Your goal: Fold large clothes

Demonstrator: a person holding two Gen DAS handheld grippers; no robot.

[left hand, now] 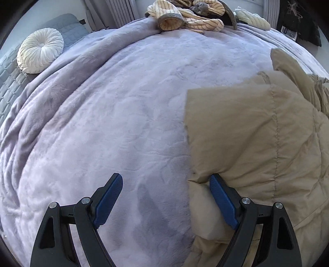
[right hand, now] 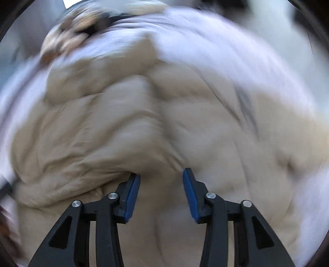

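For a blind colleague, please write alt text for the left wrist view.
An open gripper hangs over a lilac blanket on a bed, its right finger at the edge of a beige padded jacket. A round white cushion and striped clothes lie farther back.

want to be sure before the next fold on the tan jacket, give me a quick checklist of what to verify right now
1. Left gripper free to grab: ok, jaws wide, nothing between the pads.
2. Left gripper lined up on the jacket: ok, its edge lies right at one fingertip.
3. Right gripper has a hold on the jacket: not ok, jaws stand apart over the fabric and the pads do not press on it.
4. Clear view from the right gripper: not ok, picture is blurred.
5. Room on the blanket to fold: ok, bare stretch beside the jacket.
6. Pile of clothes out of the way: ok, at the far edge.
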